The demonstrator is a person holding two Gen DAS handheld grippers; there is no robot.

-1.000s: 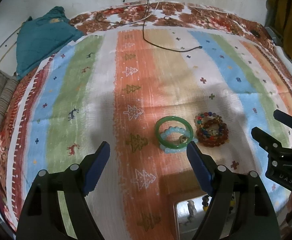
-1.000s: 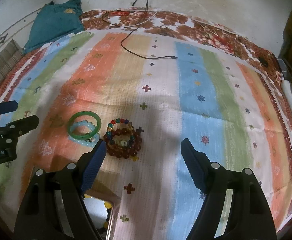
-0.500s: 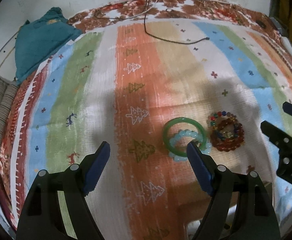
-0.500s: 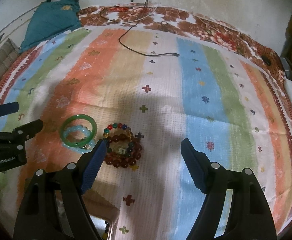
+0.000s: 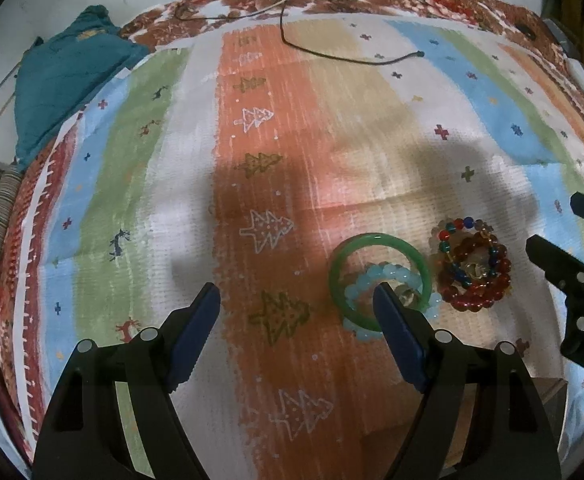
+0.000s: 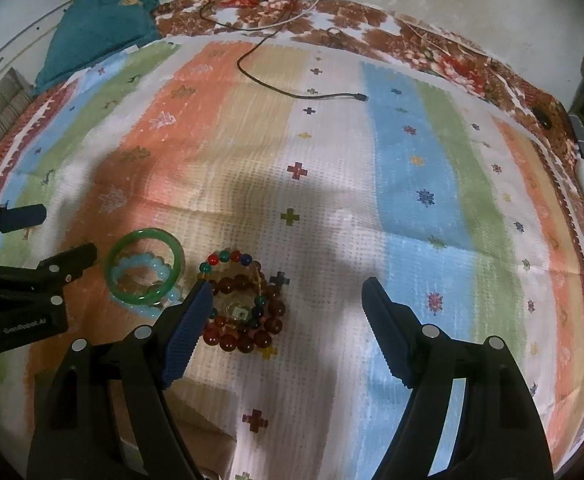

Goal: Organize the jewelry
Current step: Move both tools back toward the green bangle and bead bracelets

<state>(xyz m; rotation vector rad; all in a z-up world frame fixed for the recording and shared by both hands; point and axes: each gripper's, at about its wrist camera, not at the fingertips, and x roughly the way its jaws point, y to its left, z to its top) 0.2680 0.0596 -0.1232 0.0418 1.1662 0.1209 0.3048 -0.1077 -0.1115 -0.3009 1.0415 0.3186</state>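
Observation:
A green bangle (image 5: 376, 242) lies on the striped cloth over a pale blue bead bracelet (image 5: 388, 272). Right of it is a pile of red-brown and multicoloured bead bracelets (image 5: 474, 268). My left gripper (image 5: 296, 304) is open and empty, its right finger just in front of the bangle. In the right wrist view the bangle (image 6: 143, 240) and the bead pile (image 6: 243, 320) lie at lower left. My right gripper (image 6: 285, 304) is open and empty, its left finger beside the bead pile.
A striped cloth (image 5: 275, 184) covers a floral bedspread (image 6: 432, 48). A black cable (image 5: 332, 54) lies at the far side. A teal cloth (image 5: 63, 76) sits at the far left. A tan box (image 6: 207, 420) edge shows near the bottom.
Both grippers have pulled back and tilted up. The jewelry has slid lower in both views and the mirrored box has nearly left the frames. Both stay open.

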